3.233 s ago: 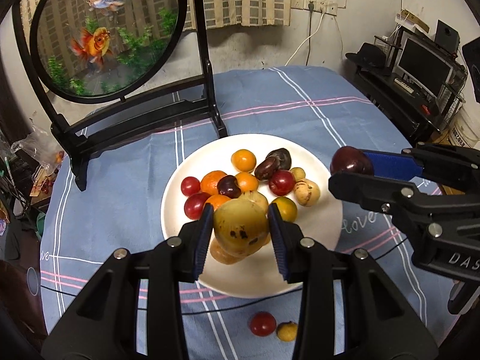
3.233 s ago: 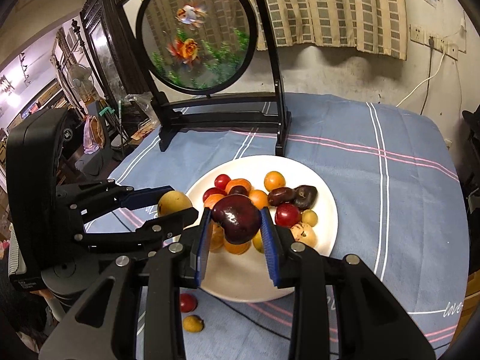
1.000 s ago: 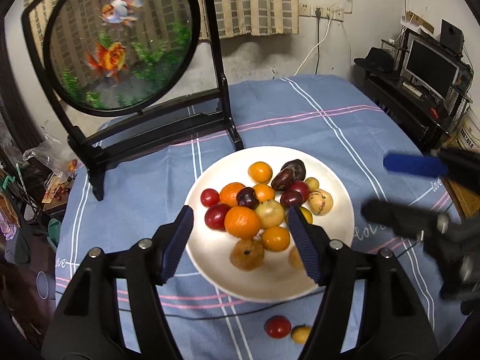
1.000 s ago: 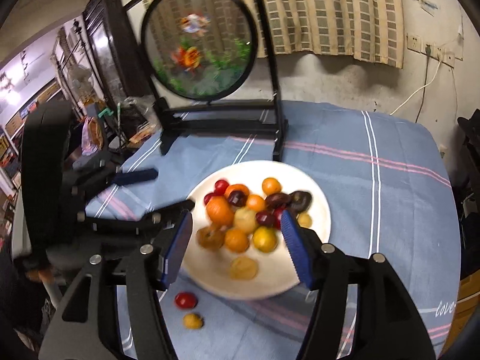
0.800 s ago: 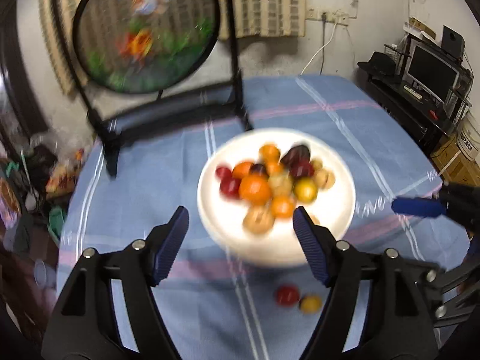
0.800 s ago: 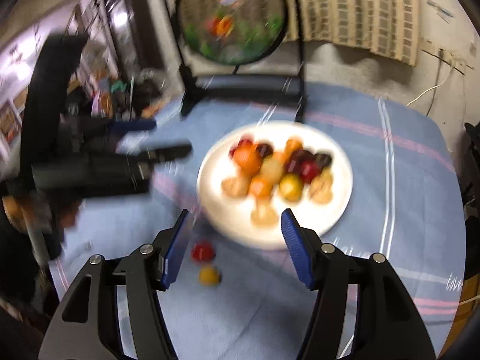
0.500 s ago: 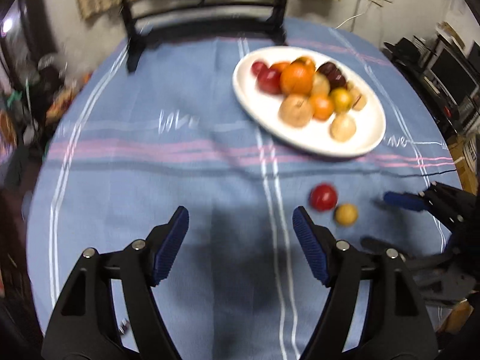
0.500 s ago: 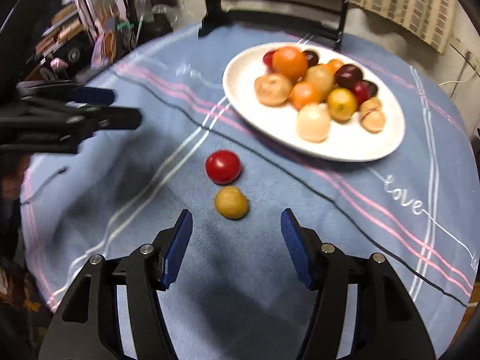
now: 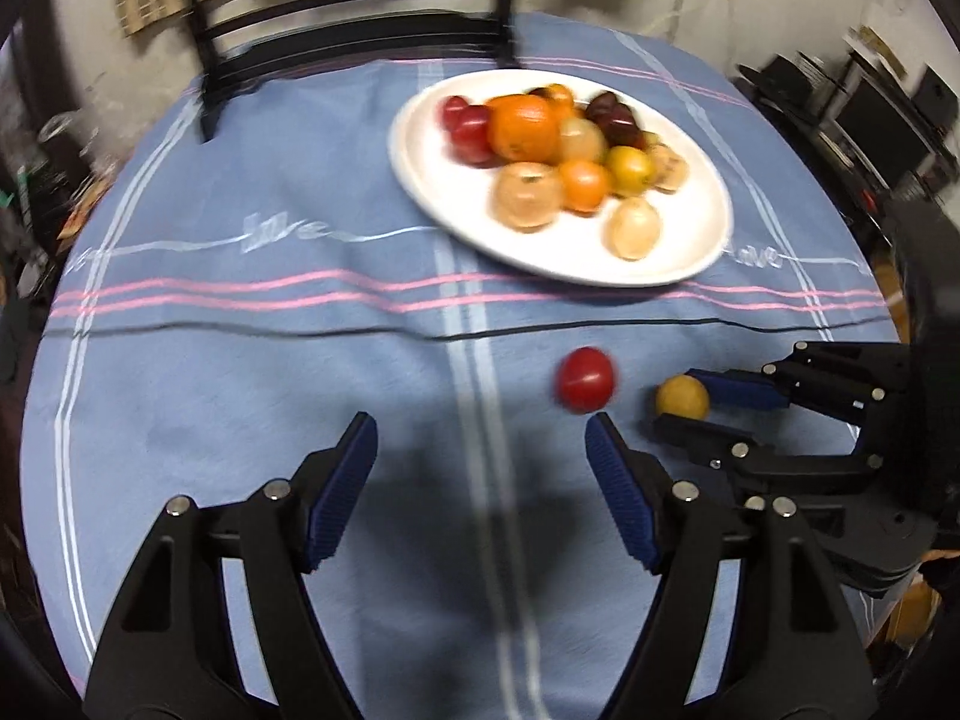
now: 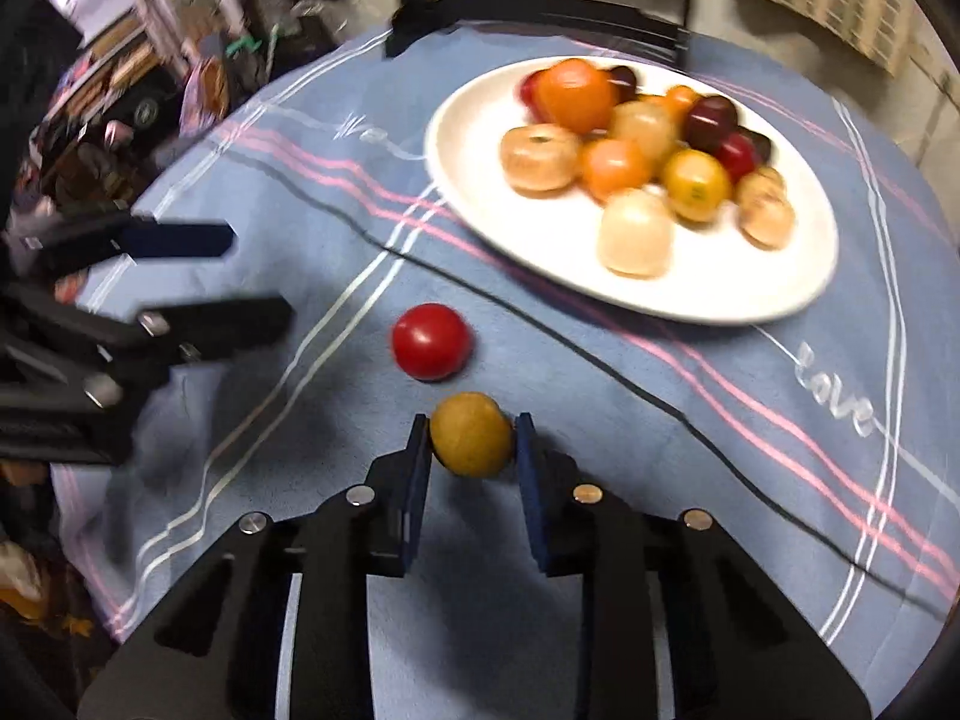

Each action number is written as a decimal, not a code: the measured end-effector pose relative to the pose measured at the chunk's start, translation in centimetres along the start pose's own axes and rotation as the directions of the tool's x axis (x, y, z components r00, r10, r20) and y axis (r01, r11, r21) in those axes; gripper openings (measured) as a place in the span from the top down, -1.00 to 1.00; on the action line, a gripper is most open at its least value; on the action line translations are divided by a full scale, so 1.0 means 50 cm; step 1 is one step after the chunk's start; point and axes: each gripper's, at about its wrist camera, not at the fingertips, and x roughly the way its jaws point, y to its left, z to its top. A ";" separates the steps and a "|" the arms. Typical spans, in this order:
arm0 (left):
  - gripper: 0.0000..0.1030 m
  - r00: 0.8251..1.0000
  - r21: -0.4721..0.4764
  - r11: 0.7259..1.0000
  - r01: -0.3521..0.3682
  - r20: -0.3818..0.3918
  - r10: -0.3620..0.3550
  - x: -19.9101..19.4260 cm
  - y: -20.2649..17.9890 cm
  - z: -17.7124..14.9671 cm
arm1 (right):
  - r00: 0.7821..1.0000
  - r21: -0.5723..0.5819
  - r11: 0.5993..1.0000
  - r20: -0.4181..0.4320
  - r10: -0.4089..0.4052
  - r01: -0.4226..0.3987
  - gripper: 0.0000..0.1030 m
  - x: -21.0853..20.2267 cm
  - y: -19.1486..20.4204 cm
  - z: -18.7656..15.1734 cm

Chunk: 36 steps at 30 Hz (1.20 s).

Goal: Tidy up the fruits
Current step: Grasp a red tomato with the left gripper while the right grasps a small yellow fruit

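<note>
A white plate (image 9: 702,228) (image 10: 528,252) holds several fruits: oranges, red and dark plums, pale yellow ones. A red fruit (image 9: 585,379) (image 10: 431,341) and a small yellow fruit (image 9: 681,397) (image 10: 472,434) lie on the blue cloth in front of the plate. My right gripper (image 10: 472,439) (image 9: 690,405) has its pads on both sides of the yellow fruit, which rests on the cloth. My left gripper (image 9: 480,438) (image 10: 240,276) is open and empty, low over the cloth, with the red fruit just beyond its right fingertip.
A black stand (image 9: 360,12) rises at the table's far edge. A thin black cable (image 9: 240,333) crosses the cloth in front of the plate. Cluttered furniture surrounds the round table (image 9: 180,240).
Both grippers let go of their fruits over the plate, opened, then swung down to the near cloth. The right gripper has closed in around the yellow fruit.
</note>
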 end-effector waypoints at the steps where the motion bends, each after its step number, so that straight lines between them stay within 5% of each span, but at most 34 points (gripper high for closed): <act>1: -0.43 1.000 0.018 1.000 0.007 0.002 -0.007 0.005 -0.013 0.004 | 1.000 0.022 1.000 0.007 -0.003 0.003 0.46 -0.007 -0.012 -0.003; 11: -0.39 0.998 0.103 0.994 0.028 -0.058 -0.022 0.103 -0.080 0.036 | 1.000 0.159 0.987 0.019 0.003 -0.006 0.46 -0.030 -0.073 -0.053; 14: -0.20 0.998 0.111 0.993 0.025 -0.066 -0.017 0.116 -0.083 0.039 | 1.000 0.166 0.986 0.018 0.014 -0.016 0.46 -0.030 -0.077 -0.060; 17: 0.25 0.996 0.111 0.993 0.044 -0.087 -0.034 0.127 -0.080 0.041 | 1.000 0.162 0.987 0.014 0.018 -0.020 0.46 -0.027 -0.075 -0.060; 19: 0.37 0.994 0.110 0.992 0.064 -0.093 -0.054 0.130 -0.081 0.039 | 1.000 0.161 0.987 0.012 0.021 -0.022 0.46 -0.024 -0.071 -0.055; 36: 0.40 1.000 0.141 0.990 0.005 -0.018 -0.002 0.050 -0.096 0.024 | 0.999 0.146 0.989 0.031 0.023 -0.027 0.46 -0.044 -0.027 -0.060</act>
